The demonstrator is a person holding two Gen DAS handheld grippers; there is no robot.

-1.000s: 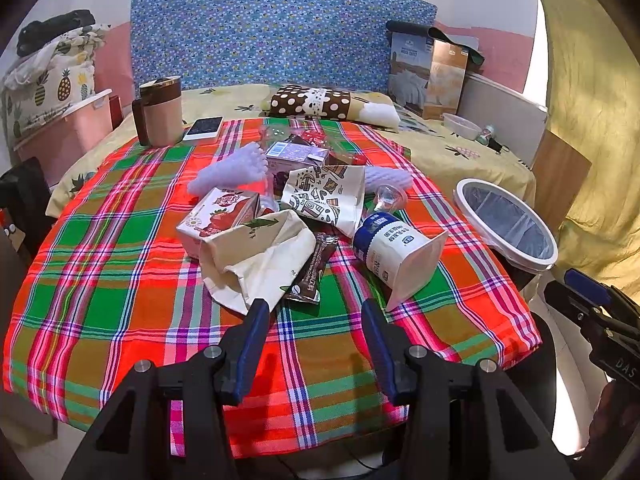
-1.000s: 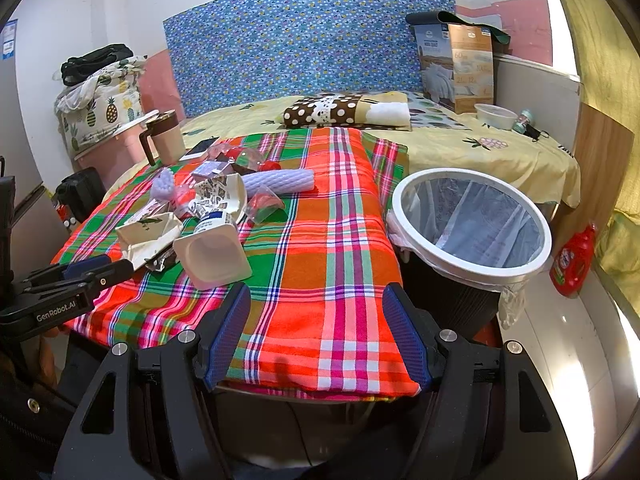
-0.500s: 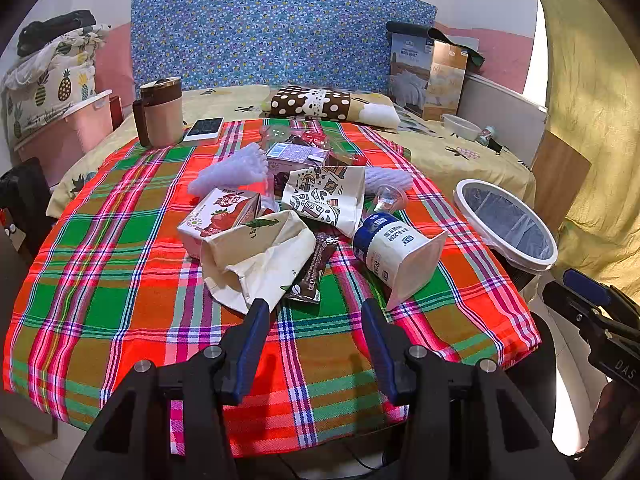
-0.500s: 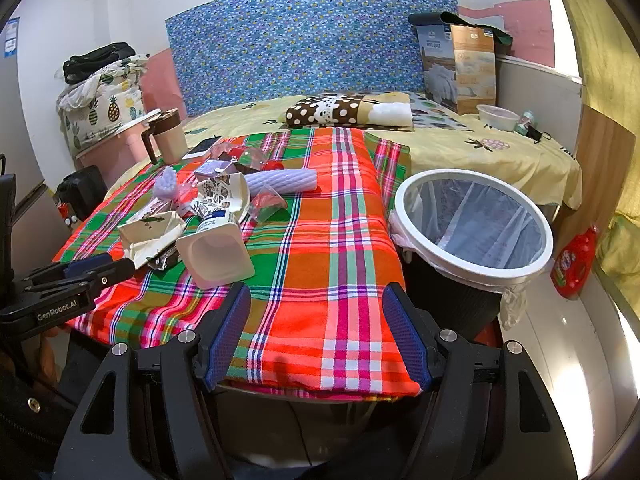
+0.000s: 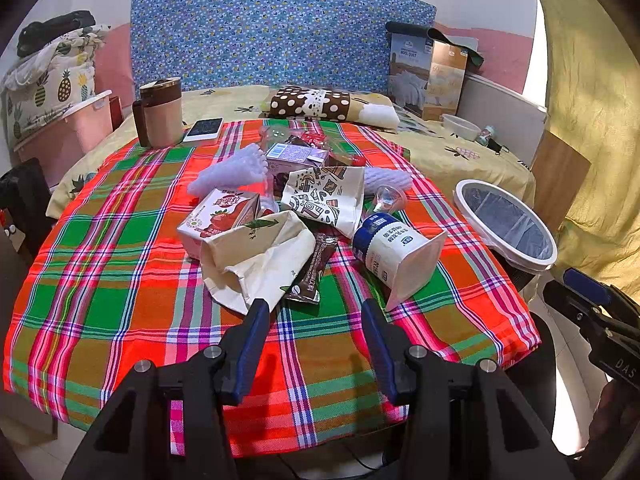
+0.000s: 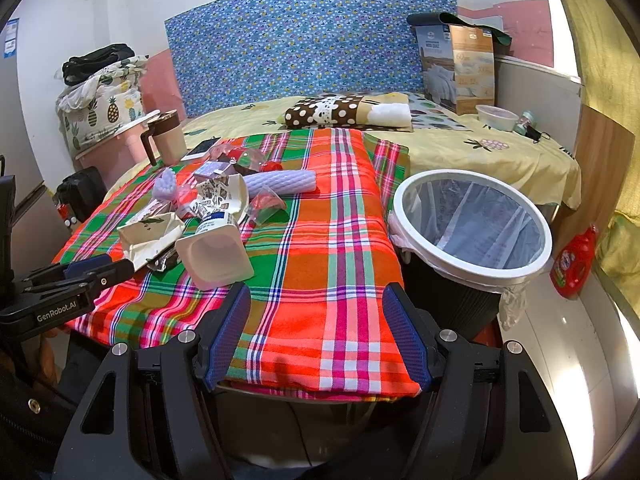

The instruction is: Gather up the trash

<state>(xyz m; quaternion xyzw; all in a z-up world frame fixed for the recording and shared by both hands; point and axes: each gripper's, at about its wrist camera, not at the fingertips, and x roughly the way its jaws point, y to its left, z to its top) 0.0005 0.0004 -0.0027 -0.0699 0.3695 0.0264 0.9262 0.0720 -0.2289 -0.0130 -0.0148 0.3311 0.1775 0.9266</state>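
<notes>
Your left gripper (image 5: 312,308) hangs at the bottom centre of its view with fingers spread and nothing between them, just short of the trash pile (image 5: 296,216) heaped mid-frame on the plaid cloth (image 5: 112,280), where a cream paper bag (image 5: 256,256) and a tipped yogurt cup (image 5: 396,252) lie nearest the fingertips. Your right gripper (image 6: 316,304) is likewise released and empty at the bottom of its view. There, the white-rimmed bin (image 6: 472,268) stands at centre right beside the cloth's edge, and the pile sits at centre left.
</notes>
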